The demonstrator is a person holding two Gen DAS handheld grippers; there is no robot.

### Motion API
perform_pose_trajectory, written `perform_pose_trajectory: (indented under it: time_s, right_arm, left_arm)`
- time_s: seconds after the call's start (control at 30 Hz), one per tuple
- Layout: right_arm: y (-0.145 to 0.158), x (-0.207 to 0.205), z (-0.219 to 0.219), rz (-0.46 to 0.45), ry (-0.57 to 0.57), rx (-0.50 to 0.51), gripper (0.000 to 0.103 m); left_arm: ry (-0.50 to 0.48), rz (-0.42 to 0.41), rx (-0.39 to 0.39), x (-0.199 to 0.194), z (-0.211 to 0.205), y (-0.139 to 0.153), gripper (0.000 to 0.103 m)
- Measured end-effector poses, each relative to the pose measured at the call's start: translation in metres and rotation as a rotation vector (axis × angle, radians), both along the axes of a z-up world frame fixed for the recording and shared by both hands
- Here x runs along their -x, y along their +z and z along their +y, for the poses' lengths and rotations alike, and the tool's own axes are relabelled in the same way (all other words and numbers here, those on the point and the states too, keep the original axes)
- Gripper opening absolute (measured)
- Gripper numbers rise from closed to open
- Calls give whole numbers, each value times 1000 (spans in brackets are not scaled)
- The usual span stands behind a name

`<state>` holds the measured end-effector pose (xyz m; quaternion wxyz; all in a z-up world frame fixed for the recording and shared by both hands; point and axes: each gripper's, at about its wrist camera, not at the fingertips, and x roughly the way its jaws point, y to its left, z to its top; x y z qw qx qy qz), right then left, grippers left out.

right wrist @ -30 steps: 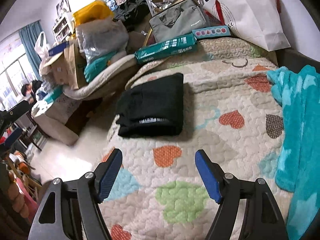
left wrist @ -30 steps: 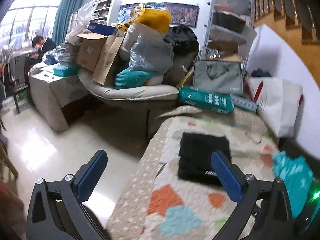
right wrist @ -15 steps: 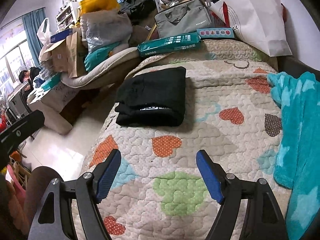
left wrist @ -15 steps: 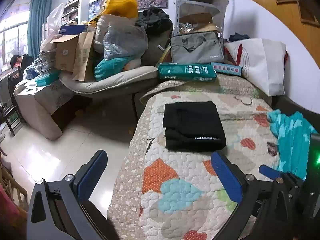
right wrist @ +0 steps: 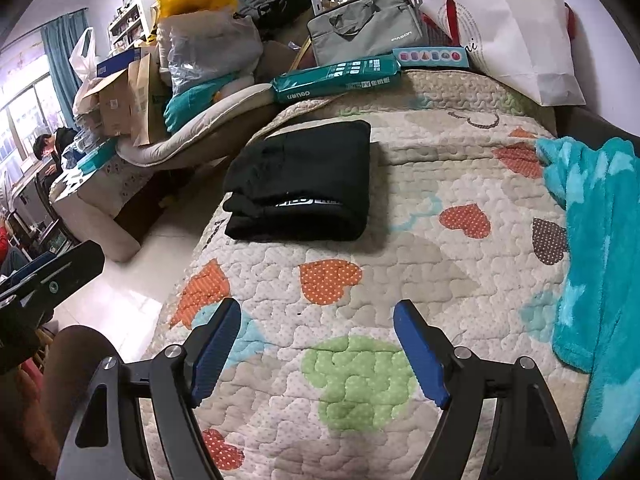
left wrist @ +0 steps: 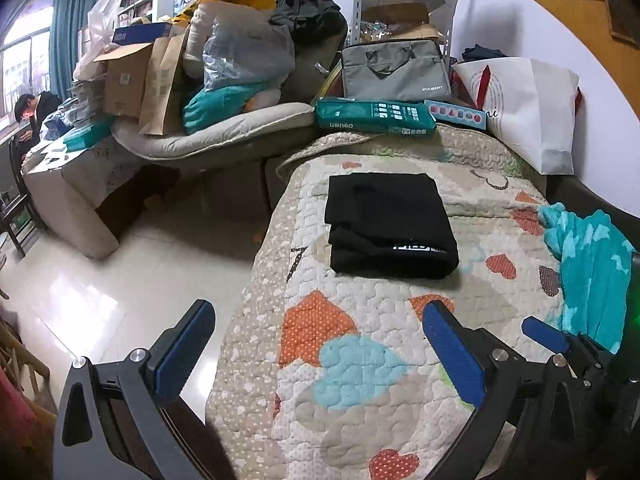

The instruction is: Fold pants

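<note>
Black pants [left wrist: 390, 226] [right wrist: 304, 182] lie folded into a thick rectangle on the quilted heart-print bed cover [left wrist: 360, 360] [right wrist: 400, 240], near its left edge. A white printed strip shows on the fold facing me. My left gripper [left wrist: 316, 332] stands open, well short of the pants, with one finger over the floor and the other over the quilt. My right gripper [right wrist: 318, 338] is open too, above the quilt and nearer than the pants, with nothing between its pads. Part of the right gripper's blue pad [left wrist: 544, 334] shows at the right of the left wrist view.
A teal fleece blanket [left wrist: 592, 272] [right wrist: 596, 248] lies along the bed's right side. Green boxes [left wrist: 374, 116], a grey bag [left wrist: 394, 70] and a white paper bag [left wrist: 528, 108] crowd the bed's far end. Left is shiny tiled floor [left wrist: 120, 280] and a piled-up couch [left wrist: 224, 136]. A person [left wrist: 30, 108] sits far left.
The left wrist view has swung right and downward, so the bed and pants now sit centred. The right gripper has barely moved. The pants lie unchanged.
</note>
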<state>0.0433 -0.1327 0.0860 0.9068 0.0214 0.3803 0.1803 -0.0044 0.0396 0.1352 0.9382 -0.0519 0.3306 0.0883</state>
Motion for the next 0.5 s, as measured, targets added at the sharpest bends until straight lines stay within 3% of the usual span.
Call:
perform_pose_trajectory:
  time_s: [0.5]
  right_arm:
    - [-9,-2,4,14,0,31,86]
  left_arm:
    - [5,53,51,-6,7,-17,103]
